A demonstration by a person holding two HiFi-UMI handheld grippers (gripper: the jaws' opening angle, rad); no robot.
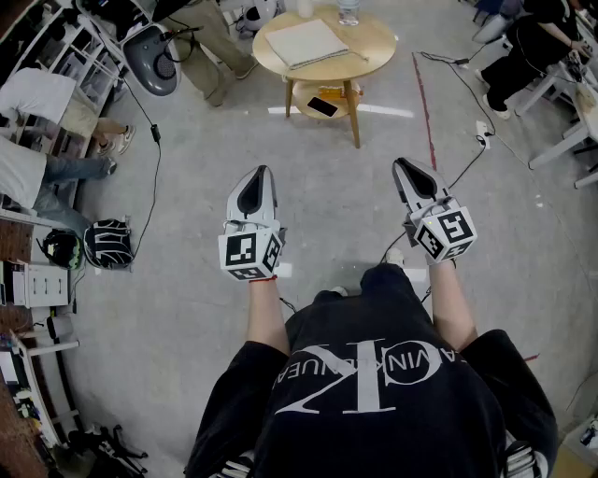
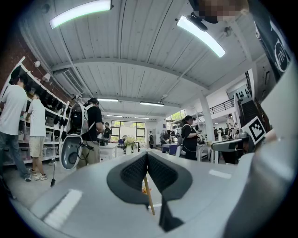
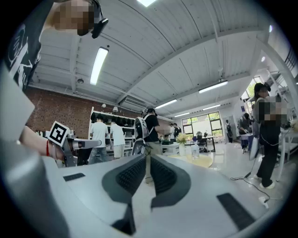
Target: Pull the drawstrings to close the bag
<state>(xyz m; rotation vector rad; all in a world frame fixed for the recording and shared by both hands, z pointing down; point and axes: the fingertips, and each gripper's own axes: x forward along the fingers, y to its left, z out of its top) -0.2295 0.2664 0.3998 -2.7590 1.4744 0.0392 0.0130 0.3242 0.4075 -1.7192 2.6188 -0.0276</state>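
A flat cream fabric bag [image 1: 306, 41] lies on a round wooden table [image 1: 374, 42] at the far side of the floor, well ahead of both grippers. I cannot make out its drawstrings. My left gripper [image 1: 261, 171] is held level in the air, pointing at the table; in the left gripper view its jaws [image 2: 147, 153] are shut and empty. My right gripper [image 1: 402, 163] hangs level beside it. In the right gripper view a narrow slit shows between its jaws [image 3: 148, 157], with nothing in it. Neither gripper touches the bag.
A clear bottle [image 1: 348, 9] stands at the table's back edge and a phone [image 1: 322, 105] lies on its lower shelf. Cables [image 1: 154, 177] run over the grey floor. People sit at the left [image 1: 42, 103] and at the back right [image 1: 523, 51]. A helmet [image 1: 107, 243] lies at the left.
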